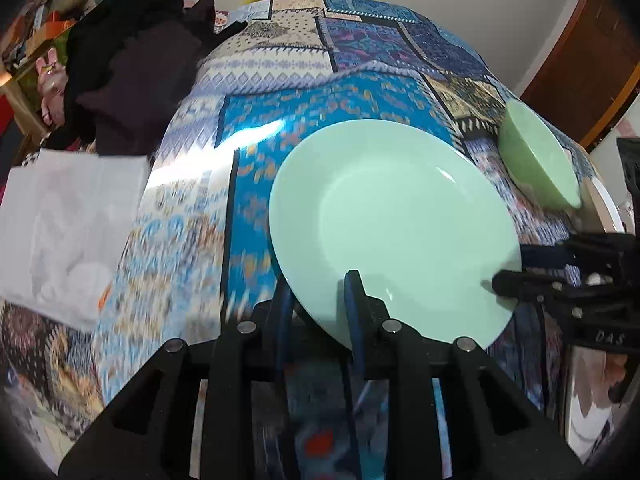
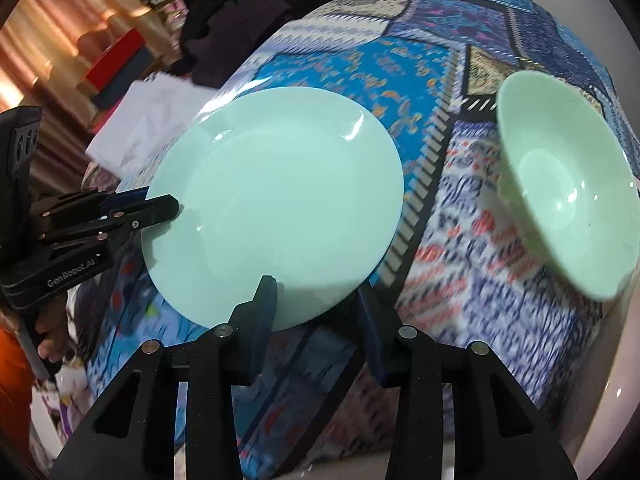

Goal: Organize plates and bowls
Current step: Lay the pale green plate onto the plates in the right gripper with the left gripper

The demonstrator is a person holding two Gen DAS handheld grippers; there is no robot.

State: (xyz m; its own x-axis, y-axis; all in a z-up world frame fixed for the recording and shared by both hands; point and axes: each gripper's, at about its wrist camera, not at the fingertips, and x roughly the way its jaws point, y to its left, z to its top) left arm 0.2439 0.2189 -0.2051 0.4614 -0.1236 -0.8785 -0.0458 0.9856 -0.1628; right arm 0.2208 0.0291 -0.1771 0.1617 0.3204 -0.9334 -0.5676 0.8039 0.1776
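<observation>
Mint-green plate (image 1: pixel 394 220) found over the patterned tablecloth (image 1: pixel 248 128), apparently lifted off it at the near edge, gripped from two sides. Left gripper (image 1: pixel 320 300) clenched on the plate's near rim, one finger above and one beneath; right gripper (image 2: pixel 316 304) likewise straddling the rim at another spot, upper finger (image 2: pixel 262 304) lying on the face, lower one under the edge, apparently gripping. Each tool also visible in the other's view, biting the rim from the side. Green bowl (image 2: pixel 568 184) noted to the right of the plate, well apart from it, on the same cloth, untouched. Handling judged as follows: stiff, glazed, glossy with highlights, so likely slippery under the pads; probably ceramic or glass, hence breakable if dropped; moderate weight, better shared between two holds on opposite stretches of rim than levered from one. Rim the only sensible purchase, flat centre offering nothing. Count: one plate, one bowl, two grippers. White cloth or paper (image 1: pixel 68 224) and dark garment (image 1: pixel 136 68) seen at the table's far left side.
</observation>
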